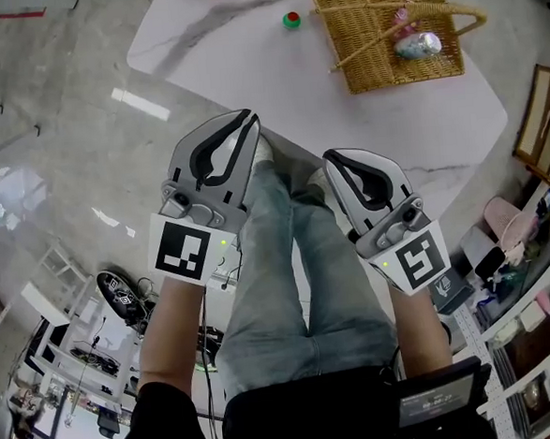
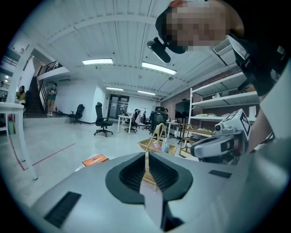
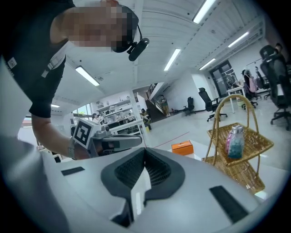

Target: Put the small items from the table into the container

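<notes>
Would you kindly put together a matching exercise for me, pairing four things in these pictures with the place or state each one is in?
Things:
1. wicker basket
2. small green and red item
3. bottle
4. left hand-held gripper

Places or states:
A. inside the basket
B. jaws shut, nothing between them
C. on the bare table, left of the basket
D. standing on the white table, with a handle arching over it

Pairs: 1-D, 2-C, 3-A, 4-B
</notes>
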